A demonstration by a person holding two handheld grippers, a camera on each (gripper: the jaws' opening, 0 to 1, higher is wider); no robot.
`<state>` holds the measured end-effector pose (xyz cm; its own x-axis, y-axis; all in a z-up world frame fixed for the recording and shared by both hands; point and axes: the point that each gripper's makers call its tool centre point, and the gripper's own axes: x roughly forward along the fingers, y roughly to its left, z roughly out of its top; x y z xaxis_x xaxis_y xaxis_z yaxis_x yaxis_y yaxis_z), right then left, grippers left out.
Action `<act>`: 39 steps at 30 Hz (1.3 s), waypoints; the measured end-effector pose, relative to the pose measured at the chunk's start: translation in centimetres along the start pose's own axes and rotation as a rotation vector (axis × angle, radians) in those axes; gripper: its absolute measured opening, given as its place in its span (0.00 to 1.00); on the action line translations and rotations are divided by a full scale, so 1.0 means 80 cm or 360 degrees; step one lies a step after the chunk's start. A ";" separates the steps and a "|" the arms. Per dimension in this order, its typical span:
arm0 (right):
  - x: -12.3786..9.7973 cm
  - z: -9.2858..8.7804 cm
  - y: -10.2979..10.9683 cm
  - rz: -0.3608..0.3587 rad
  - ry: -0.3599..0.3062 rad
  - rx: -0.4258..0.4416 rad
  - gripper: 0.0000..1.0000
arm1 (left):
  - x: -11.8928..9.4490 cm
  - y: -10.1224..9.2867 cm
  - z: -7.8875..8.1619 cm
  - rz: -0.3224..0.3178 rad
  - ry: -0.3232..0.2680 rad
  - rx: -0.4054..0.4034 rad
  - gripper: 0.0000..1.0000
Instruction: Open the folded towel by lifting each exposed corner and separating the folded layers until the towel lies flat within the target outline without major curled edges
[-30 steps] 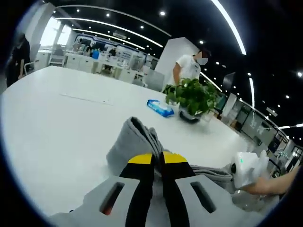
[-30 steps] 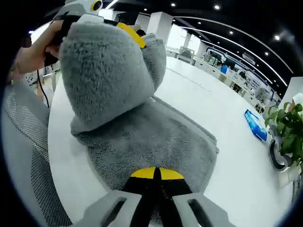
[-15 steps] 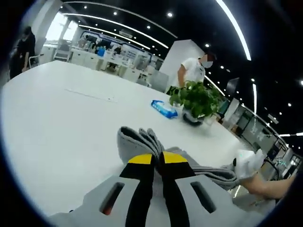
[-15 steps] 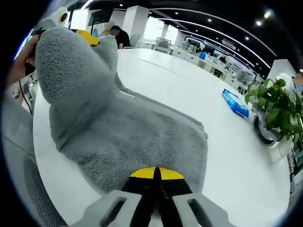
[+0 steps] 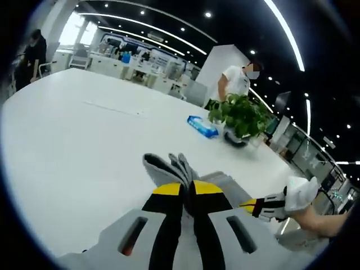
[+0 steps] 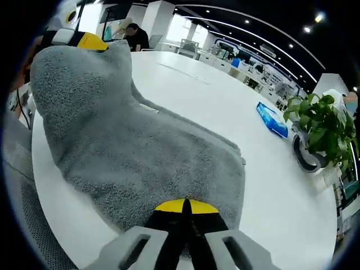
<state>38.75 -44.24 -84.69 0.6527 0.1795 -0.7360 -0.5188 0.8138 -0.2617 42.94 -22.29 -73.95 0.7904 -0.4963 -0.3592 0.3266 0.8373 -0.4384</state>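
The grey fleece towel [image 6: 140, 163] lies stretched across the near part of the white table [image 6: 225, 107]. My right gripper [image 6: 185, 207] is shut on its near edge. My left gripper [image 6: 84, 40] comes in at the upper left, held by a hand, and lifts the far corner a little off the table. In the left gripper view, my left gripper [image 5: 188, 190] is shut on a bunched corner of the towel [image 5: 169, 166], whose folds stick up past the yellow tips. The right gripper [image 5: 254, 206] shows at the right, low on the towel.
A blue packet [image 6: 271, 119] and a potted plant [image 6: 318, 124] stand farther along the table, also seen as packet [image 5: 202, 126] and plant [image 5: 239, 115]. A person [image 5: 239, 79] stands behind the plant. A mesh chair [image 6: 25, 208] sits by the table edge.
The left gripper has carried its corner away from the right gripper and lower. The thick hanging fold has opened, and the towel now stretches out flatter between the two grippers.
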 end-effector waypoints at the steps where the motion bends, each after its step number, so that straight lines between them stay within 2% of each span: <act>1: 0.000 0.000 0.000 0.0001 0.0000 0.0003 0.00 | -0.002 0.006 -0.001 0.0034 0.0016 0.0031 0.05; 3: 0.000 0.000 0.000 0.0002 0.0000 0.0013 0.00 | -0.005 0.021 -0.008 0.0106 0.0067 0.0074 0.05; 5: 0.000 0.000 0.000 0.0002 0.0000 0.0013 0.00 | -0.008 0.030 -0.013 0.0127 0.0099 0.0046 0.05; 6: 0.000 0.000 0.000 0.0001 0.0000 0.0012 0.00 | -0.012 0.039 -0.020 0.0163 0.0148 0.0037 0.05; 15: 0.001 0.000 0.000 0.0003 -0.0001 0.0005 0.00 | -0.018 0.074 -0.037 0.0348 0.0233 -0.0014 0.05; 26: 0.001 0.000 0.000 0.0009 -0.0001 0.0018 0.00 | -0.024 0.102 -0.063 0.0449 0.0362 -0.0098 0.06; 28: 0.001 0.000 0.000 0.0010 -0.0001 0.0017 0.00 | -0.032 0.116 -0.068 0.0554 0.0379 -0.0132 0.02; 29: 0.001 0.000 0.000 0.0010 -0.0001 0.0010 0.00 | -0.034 0.123 -0.069 0.0575 0.0408 -0.0076 0.01; 32: 0.001 0.000 0.000 0.0007 0.0002 -0.0008 0.00 | -0.031 0.118 -0.074 0.0528 0.0414 -0.0182 0.00; 35: 0.001 0.000 0.000 0.0006 0.0003 -0.0020 0.00 | -0.030 0.117 -0.084 0.0537 0.0488 -0.0094 0.00; 39: 0.000 0.000 0.001 0.0008 0.0001 -0.0016 0.00 | -0.028 0.116 -0.090 0.0532 0.0507 -0.0110 0.00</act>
<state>38.75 -44.17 -84.71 0.6497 0.1830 -0.7378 -0.5276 0.8073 -0.2644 40.46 -15.08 -83.14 0.6443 -0.2567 -0.7204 0.0372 0.9514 -0.3057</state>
